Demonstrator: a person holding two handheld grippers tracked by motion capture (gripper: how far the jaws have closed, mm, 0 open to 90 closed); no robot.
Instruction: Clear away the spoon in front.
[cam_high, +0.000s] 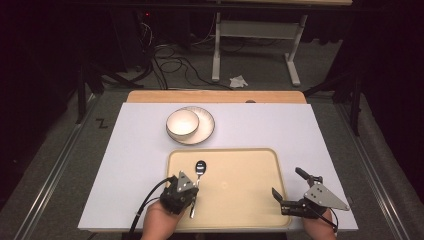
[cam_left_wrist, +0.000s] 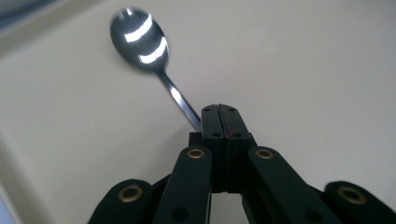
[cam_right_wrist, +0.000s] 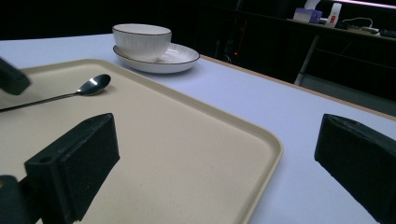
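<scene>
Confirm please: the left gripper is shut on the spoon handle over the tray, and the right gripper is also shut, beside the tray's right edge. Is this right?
One detail is wrong. The right gripper is open, not shut: the right gripper view shows its two jaws standing wide apart with nothing between them. The rest holds: the left gripper is shut on the spoon handle over the tray.
</scene>
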